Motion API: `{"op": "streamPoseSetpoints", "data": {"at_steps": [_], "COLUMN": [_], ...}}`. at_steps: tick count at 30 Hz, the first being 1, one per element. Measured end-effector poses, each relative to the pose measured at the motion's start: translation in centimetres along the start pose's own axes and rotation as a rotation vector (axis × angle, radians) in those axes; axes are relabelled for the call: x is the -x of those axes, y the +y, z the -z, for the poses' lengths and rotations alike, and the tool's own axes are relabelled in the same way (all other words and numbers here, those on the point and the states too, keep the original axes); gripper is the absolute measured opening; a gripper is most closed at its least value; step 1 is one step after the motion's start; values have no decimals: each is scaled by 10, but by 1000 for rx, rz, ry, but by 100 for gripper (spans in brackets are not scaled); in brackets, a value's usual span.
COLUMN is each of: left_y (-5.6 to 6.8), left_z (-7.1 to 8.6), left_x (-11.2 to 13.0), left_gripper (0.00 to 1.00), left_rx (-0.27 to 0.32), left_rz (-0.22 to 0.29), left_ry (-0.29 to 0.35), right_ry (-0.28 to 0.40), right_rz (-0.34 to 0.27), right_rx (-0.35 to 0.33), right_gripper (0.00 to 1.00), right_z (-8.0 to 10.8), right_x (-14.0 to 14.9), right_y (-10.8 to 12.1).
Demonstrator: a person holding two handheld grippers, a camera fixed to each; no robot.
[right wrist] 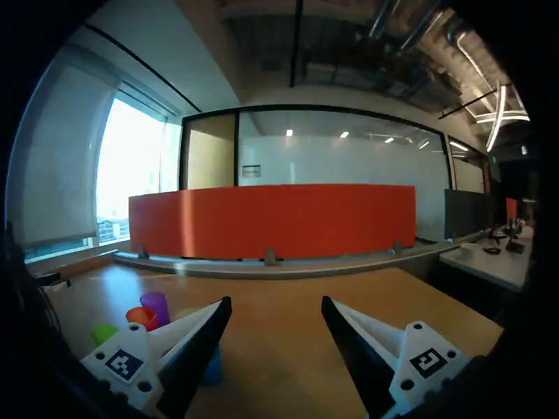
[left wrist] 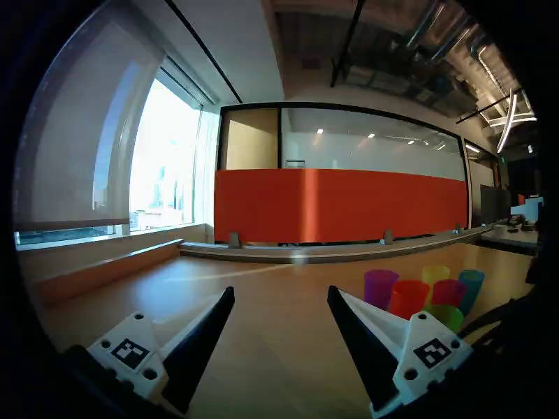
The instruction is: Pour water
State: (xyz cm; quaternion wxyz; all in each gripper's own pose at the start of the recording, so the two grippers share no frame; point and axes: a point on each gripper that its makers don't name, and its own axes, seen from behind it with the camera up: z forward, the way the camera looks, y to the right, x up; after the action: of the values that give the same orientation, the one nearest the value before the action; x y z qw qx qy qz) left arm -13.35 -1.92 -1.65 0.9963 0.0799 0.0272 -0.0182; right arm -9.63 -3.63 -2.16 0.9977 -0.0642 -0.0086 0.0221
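Note:
A cluster of several coloured plastic cups stands on the wooden table [left wrist: 279, 300]. In the left gripper view the cluster is to the right, with a purple cup [left wrist: 379, 287], an orange cup [left wrist: 407, 298], a yellow cup [left wrist: 435, 274], a pink cup [left wrist: 448, 292], a teal cup [left wrist: 472, 286] and a green cup [left wrist: 445, 318]. My left gripper [left wrist: 279, 314] is open, left of the cups, holding nothing. In the right gripper view the purple cup [right wrist: 156, 307], orange cup [right wrist: 142, 318] and green cup [right wrist: 103, 333] sit at lower left, partly behind a finger. My right gripper [right wrist: 276, 318] is open, holding nothing.
An orange partition [left wrist: 335, 206] runs along the table's far edge. Bright windows [left wrist: 164, 167] are on the left. Another desk [right wrist: 499, 258] with small items stands to the right. A dark cable [left wrist: 503, 314] lies beside the cups.

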Motion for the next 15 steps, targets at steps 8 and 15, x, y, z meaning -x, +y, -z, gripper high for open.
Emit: {"op": "streamPoseSetpoints", "data": {"at_steps": [8,15], "left_y": [9,14], "left_z": [-4,-4], "left_x": [2,2], "left_gripper": [99,99], "left_rx": [14,27], "left_rz": [-4,1], "left_ry": [-5,-10], "right_ry": [-1,1], "right_rz": [4,-1], "right_rx": [-1,11], "right_gripper": [99,100], "right_z": [-1,1], "right_x": [-1,-3], "right_y": [0,7]}}
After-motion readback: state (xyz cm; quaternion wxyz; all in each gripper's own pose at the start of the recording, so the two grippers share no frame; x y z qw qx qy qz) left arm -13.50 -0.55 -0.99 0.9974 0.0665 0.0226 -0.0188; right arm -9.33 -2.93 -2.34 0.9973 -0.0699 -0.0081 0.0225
